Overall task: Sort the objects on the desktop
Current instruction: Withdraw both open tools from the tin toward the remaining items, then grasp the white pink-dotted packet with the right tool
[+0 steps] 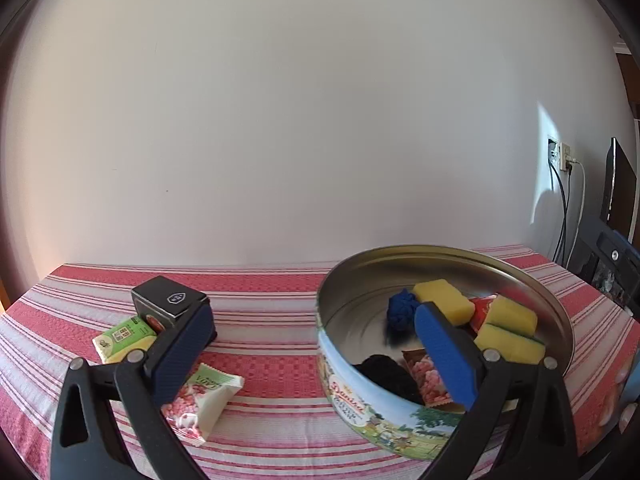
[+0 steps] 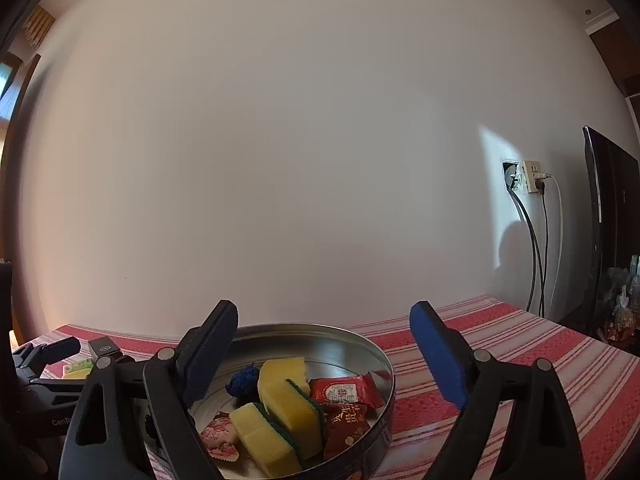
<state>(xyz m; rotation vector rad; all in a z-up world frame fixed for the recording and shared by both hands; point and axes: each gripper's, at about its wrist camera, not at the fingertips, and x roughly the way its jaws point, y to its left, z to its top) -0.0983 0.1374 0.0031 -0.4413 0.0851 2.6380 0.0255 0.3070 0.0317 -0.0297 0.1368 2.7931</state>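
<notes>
A round cookie tin (image 1: pixel 344 384) stands on the striped tablecloth and holds yellow sponges (image 1: pixel 444 300), a blue cloth ball (image 1: pixel 402 310), a black item (image 1: pixel 386 372) and snack packets (image 1: pixel 428 380). My left gripper (image 1: pixel 312 344) is open and empty, its right finger over the tin, its left finger beside a black box (image 1: pixel 168 300). A white-pink snack packet (image 1: pixel 204 400) and a green packet (image 1: pixel 122 336) lie left of the tin. In the right wrist view my right gripper (image 2: pixel 324 360) is open and empty above the tin (image 2: pixel 372 436) with sponges (image 2: pixel 288 400) and red packets (image 2: pixel 344 392).
The table (image 1: pixel 264 280) stands against a white wall. A wall socket with cables (image 2: pixel 532 184) and a dark monitor (image 2: pixel 608 216) are at the right. The left gripper's body (image 2: pixel 40 392) shows at the left of the right wrist view.
</notes>
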